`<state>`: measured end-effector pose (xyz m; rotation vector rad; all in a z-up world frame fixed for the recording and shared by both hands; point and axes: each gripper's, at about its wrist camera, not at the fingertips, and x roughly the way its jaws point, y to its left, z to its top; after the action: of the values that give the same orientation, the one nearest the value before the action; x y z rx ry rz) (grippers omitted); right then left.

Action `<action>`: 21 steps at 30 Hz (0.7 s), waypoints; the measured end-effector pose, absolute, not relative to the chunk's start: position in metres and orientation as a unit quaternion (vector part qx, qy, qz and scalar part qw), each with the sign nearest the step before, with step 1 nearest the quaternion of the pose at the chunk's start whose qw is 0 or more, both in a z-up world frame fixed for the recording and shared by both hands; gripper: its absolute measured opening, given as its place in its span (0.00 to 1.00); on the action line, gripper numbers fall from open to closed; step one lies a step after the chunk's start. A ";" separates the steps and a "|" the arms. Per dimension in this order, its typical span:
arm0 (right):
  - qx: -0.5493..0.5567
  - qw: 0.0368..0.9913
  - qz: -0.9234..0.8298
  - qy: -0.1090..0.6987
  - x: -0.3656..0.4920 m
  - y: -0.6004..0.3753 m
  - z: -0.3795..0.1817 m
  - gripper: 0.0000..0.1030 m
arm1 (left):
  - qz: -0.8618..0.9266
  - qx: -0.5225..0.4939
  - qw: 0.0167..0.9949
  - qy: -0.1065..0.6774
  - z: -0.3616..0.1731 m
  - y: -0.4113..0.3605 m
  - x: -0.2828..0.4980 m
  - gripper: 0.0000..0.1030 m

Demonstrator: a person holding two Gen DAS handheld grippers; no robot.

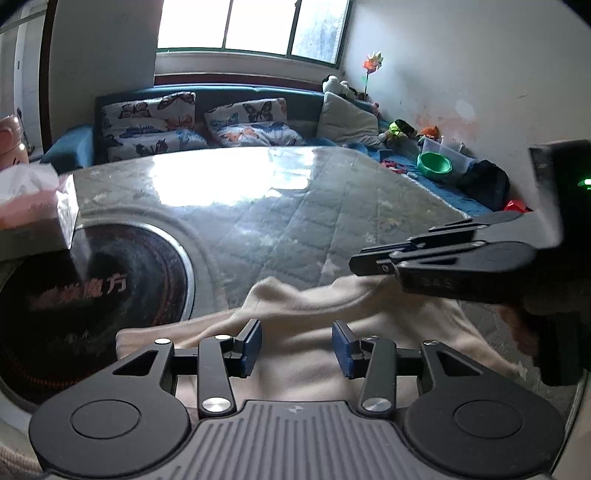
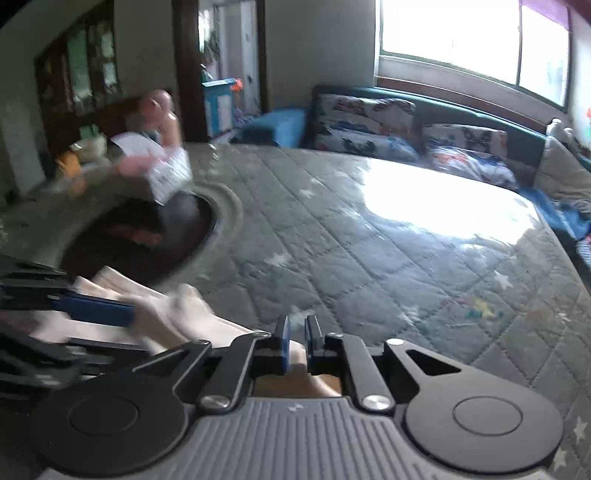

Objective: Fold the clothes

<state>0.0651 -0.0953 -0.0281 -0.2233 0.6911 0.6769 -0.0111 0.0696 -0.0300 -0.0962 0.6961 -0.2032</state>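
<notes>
I am in a home's living room: a teal sofa (image 1: pixel 295 98) under the wide window (image 1: pixel 255 27) carries butterfly-print cushions (image 1: pixel 147 123) and soft toys (image 1: pixel 397 129), a toy pinwheel (image 1: pixel 373 62) stands in the corner, and my table (image 1: pixel 332 206) wears a quilted star-print cover under clear plastic, with a round heater plate (image 1: pixel 92 295) set into it and a tissue box (image 1: pixel 37 206) on it

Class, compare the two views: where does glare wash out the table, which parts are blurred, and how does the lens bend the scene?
Left wrist view: window glare whitens the far side of the table; window panes blown out; table edge bowed by the fisheye; mostly sharp. Right wrist view: glare patch on the table at right; the cream cloth and the left gripper are motion-smeared, as is the far left background.
</notes>
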 end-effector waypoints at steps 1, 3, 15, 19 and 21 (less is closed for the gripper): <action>-0.115 0.877 0.332 0.329 0.061 -0.094 -0.025 0.08 | -0.096 -0.047 0.934 0.340 -0.030 0.068 -0.008 0.44; -0.129 0.873 0.336 0.330 0.053 -0.089 -0.024 0.08 | -0.086 -0.042 0.934 0.344 -0.034 0.066 0.000 0.44; -0.114 0.881 0.322 0.327 0.044 -0.090 -0.038 0.13 | -0.060 -0.043 0.934 0.348 -0.044 0.070 0.007 0.46; -0.126 0.878 0.318 0.336 0.052 -0.084 -0.045 0.14 | -0.059 -0.043 0.934 0.349 -0.044 0.069 0.006 0.50; -0.134 0.880 0.315 0.330 0.054 -0.082 -0.047 0.14 | -0.057 -0.042 0.935 0.349 -0.043 0.068 0.004 0.53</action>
<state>0.0541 -0.0819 -0.0468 -0.2790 0.6879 0.6575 0.0043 0.0681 -0.0431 -0.0855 0.7132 -0.1168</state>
